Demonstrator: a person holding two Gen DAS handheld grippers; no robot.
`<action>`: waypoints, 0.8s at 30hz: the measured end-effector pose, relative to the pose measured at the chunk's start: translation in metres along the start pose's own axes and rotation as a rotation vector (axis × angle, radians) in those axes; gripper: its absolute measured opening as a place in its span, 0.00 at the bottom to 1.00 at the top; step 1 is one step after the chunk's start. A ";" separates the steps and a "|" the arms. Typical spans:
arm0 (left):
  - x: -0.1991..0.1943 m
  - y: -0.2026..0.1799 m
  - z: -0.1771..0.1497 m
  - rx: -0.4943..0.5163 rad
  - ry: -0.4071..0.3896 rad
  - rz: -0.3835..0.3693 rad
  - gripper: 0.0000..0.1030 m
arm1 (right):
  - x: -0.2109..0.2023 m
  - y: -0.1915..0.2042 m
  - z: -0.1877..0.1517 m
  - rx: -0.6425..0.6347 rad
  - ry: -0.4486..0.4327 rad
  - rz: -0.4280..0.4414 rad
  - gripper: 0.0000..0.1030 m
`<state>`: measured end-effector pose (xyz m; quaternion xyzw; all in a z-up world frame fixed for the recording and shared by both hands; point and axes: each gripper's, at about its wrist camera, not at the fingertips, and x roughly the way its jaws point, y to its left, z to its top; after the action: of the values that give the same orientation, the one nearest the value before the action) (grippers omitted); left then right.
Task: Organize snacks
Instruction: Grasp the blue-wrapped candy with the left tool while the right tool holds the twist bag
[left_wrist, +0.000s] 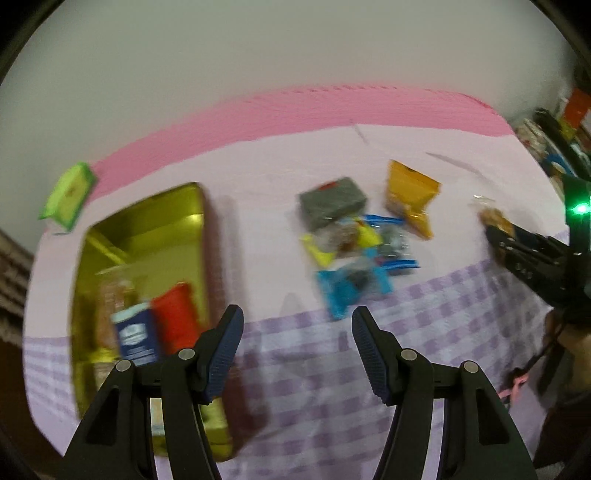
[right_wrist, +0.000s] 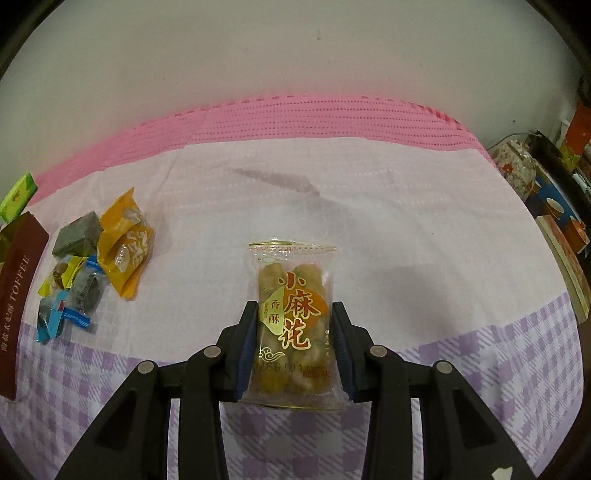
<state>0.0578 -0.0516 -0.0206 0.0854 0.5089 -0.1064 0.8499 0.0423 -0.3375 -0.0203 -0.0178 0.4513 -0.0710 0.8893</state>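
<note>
My right gripper (right_wrist: 294, 314) is shut on a clear packet of fried dough twists (right_wrist: 293, 317) with orange lettering, held above the tablecloth. In the left wrist view that same gripper (left_wrist: 495, 229) shows at the right edge with the packet (left_wrist: 493, 216) at its tip. My left gripper (left_wrist: 297, 317) is open and holds nothing, over the cloth between a gold tin (left_wrist: 147, 229) and a pile of loose snacks (left_wrist: 354, 236). The tin holds a red packet (left_wrist: 173, 321), a blue-and-white packet (left_wrist: 135, 336) and others. An orange pouch (left_wrist: 410, 192) and a grey block (left_wrist: 330, 201) belong to the pile.
A green box (left_wrist: 68, 195) lies beyond the tin near the pink mat (left_wrist: 295, 107). The tin's dark red lid (right_wrist: 16, 295) marked TOFFEE lies at the left of the right wrist view. Books and a patterned pot (right_wrist: 517, 170) crowd the right side.
</note>
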 end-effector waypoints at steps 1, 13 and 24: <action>0.004 -0.004 0.002 0.011 0.001 -0.010 0.60 | 0.000 0.001 -0.001 -0.005 -0.008 0.002 0.35; 0.051 -0.024 0.029 0.050 0.056 -0.044 0.60 | -0.001 0.000 -0.006 -0.007 -0.056 0.012 0.37; 0.076 -0.021 0.031 0.014 0.114 -0.071 0.60 | -0.001 0.000 -0.006 -0.009 -0.056 0.012 0.37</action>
<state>0.1137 -0.0865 -0.0736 0.0790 0.5584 -0.1350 0.8147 0.0370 -0.3374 -0.0227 -0.0208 0.4267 -0.0632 0.9019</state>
